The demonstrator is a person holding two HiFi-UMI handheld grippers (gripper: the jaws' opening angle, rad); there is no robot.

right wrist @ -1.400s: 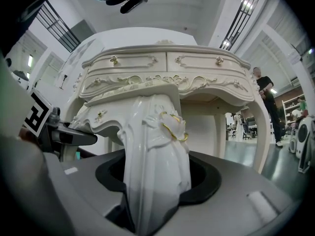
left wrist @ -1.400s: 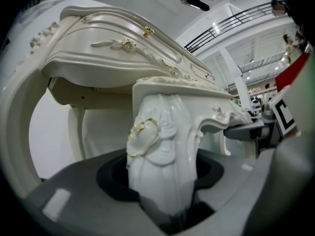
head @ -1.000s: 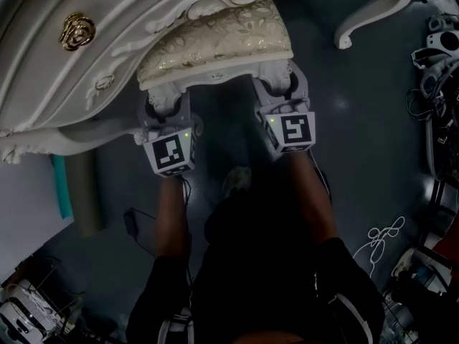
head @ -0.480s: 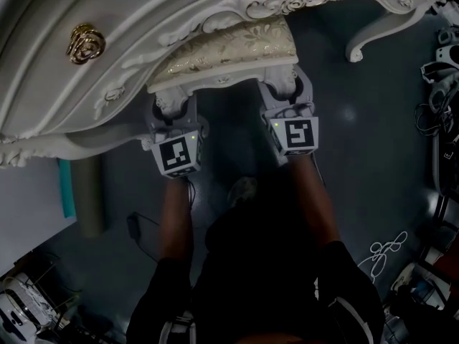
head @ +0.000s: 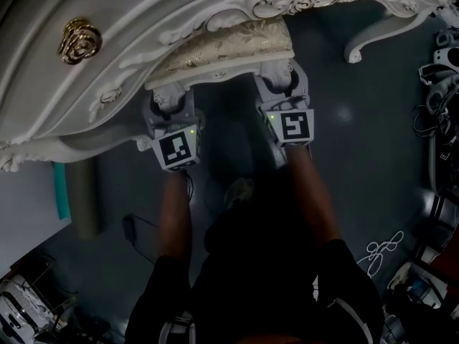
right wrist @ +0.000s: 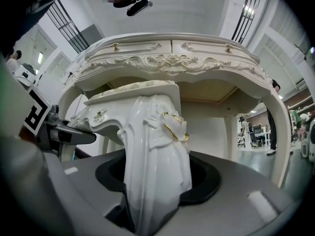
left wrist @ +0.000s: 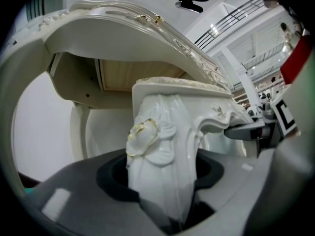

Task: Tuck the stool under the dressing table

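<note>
The white carved stool (head: 229,45) with a cream floral cushion stands partly under the ornate white dressing table (head: 143,13); its far half is hidden by the table's front edge. My left gripper (head: 170,102) is shut on the stool's near left leg (left wrist: 157,166). My right gripper (head: 281,84) is shut on the near right leg (right wrist: 155,166). Both point level toward the table. In the right gripper view the dressing table (right wrist: 172,58) arches over the stool's seat, and the left gripper (right wrist: 59,132) shows at the left.
A gold rose knob (head: 79,40) sits on the table's drawer front. The table's curved leg (head: 373,34) stands at the right. Cables and equipment (head: 437,56) line the right edge; a white cord (head: 380,249) lies on the dark floor. A grey roll (head: 86,192) lies at the left.
Both grippers and the stool have moved a little further under the table's edge. Less of the cushion shows now.
</note>
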